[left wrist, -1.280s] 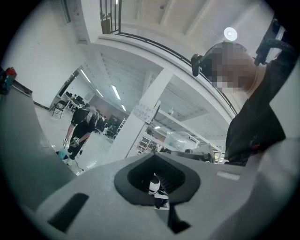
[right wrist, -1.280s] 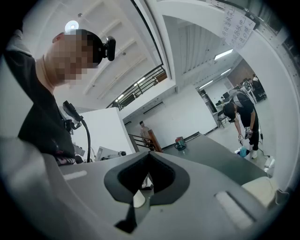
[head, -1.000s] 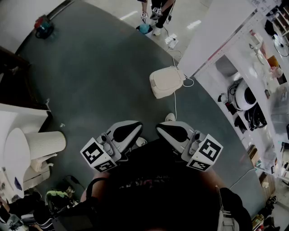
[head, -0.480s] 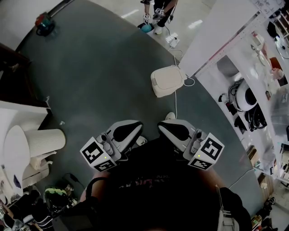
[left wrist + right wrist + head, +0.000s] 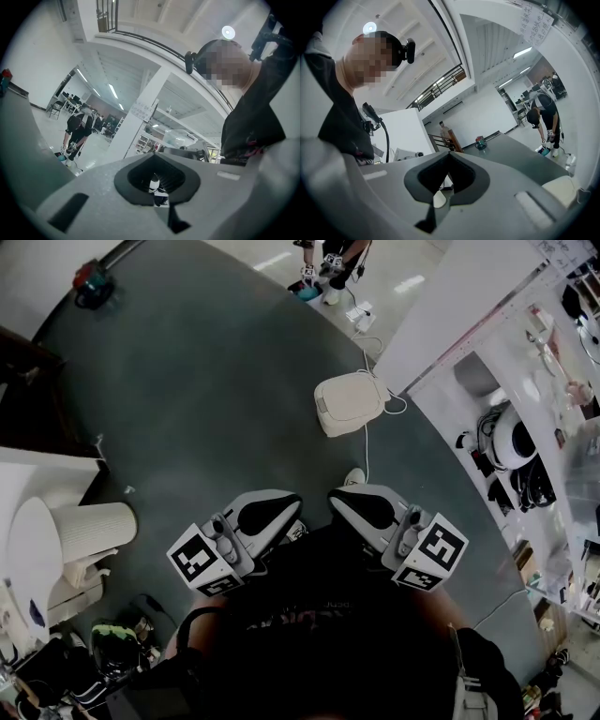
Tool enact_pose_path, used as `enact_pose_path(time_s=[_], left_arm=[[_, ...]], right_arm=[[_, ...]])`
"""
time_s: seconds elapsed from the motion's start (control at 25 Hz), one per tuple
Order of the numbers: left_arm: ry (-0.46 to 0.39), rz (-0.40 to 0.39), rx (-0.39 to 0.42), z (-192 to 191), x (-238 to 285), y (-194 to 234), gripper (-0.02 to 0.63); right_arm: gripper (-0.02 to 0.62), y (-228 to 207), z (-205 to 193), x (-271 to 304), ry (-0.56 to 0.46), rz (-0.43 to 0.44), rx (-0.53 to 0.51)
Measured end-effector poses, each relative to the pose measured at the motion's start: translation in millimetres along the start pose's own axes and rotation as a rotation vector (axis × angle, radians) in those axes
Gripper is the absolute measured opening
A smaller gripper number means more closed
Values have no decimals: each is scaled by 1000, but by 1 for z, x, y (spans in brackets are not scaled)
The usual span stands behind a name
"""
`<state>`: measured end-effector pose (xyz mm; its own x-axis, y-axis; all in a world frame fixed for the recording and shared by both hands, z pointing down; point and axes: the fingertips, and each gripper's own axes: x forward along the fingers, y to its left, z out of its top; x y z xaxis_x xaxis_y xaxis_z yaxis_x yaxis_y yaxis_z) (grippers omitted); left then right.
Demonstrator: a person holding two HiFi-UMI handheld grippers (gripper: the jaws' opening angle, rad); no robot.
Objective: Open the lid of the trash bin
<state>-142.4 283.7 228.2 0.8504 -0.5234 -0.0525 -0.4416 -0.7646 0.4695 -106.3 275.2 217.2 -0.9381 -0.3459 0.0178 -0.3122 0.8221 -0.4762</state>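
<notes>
Squat cream plastic trash bin (image 5: 349, 404) on grey floor (image 5: 206, 381), lid down, ahead and slightly right of both tools, well apart. Right gripper (image 5: 339, 500) nearer than left gripper (image 5: 289, 502). Both point toward bin, jaws closed on nothing. Judgement: forward reach needed first.

A large open hall set up as a test lab; a grey carpet (image 5: 206, 399) laid over polished pale floor (image 5: 398, 263); white partition walls (image 5: 450, 306); stocked open shelves (image 5: 525, 446); ceiling strip lights (image 5: 112, 90); a balcony railing (image 5: 440, 84); another person (image 5: 543, 115) bent over at work.
</notes>
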Motion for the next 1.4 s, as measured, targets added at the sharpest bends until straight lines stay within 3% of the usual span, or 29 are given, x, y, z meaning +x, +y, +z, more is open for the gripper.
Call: enact_pose_path(time_s=[0.72,1.4], left_arm=[[4,19,-68,-1,67,28,3],[9,90,-93,2,167,73,3]], right_arm=[[6,-65,28,-31,9,-45,6],[6,-173,72,-69,2,-39,33]])
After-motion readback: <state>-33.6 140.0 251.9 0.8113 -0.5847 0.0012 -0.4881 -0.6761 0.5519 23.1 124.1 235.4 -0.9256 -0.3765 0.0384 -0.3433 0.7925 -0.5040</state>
